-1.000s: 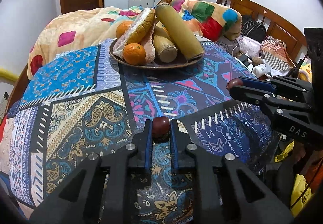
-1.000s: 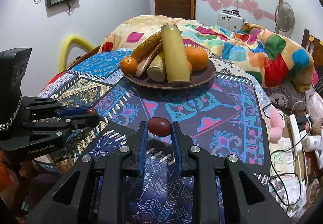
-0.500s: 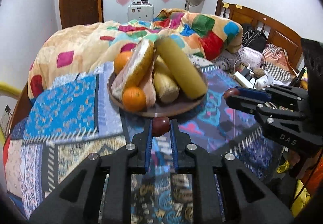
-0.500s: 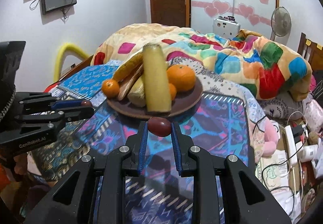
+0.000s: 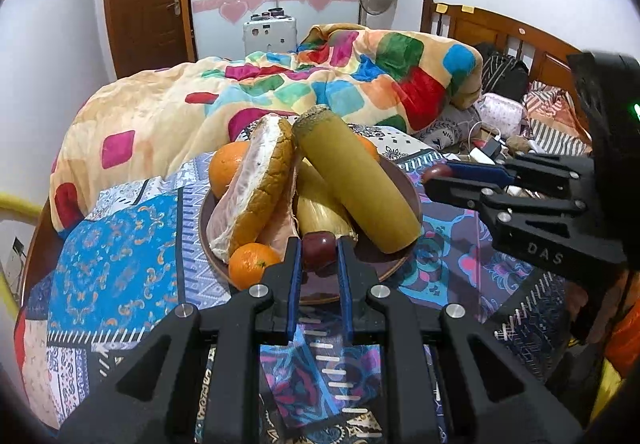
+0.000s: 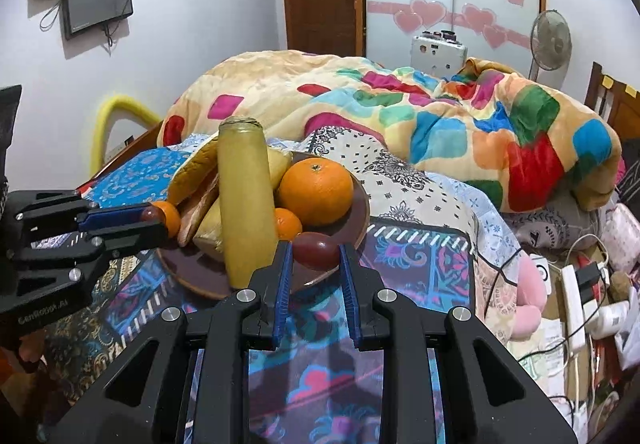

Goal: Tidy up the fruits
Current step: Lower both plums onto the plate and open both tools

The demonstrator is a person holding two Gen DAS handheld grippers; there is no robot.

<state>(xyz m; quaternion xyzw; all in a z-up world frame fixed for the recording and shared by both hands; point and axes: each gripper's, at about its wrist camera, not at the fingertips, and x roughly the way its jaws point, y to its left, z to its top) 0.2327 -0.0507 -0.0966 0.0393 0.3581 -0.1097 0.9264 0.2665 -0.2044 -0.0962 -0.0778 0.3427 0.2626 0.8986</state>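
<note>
Left wrist view: the left gripper (image 5: 319, 253) has its jaws narrowly apart, clamped on a dark red fruit (image 5: 318, 249) above the near rim of the brown plate (image 5: 394, 268). A small orange (image 5: 252, 264) lies just left of the jaws.

Right wrist view: the right gripper (image 6: 316, 249) has its jaws clamped on a second dark red fruit (image 6: 316, 249) at the plate's near edge; a yellow cylinder (image 6: 245, 204) stands just left of the jaws.
</note>
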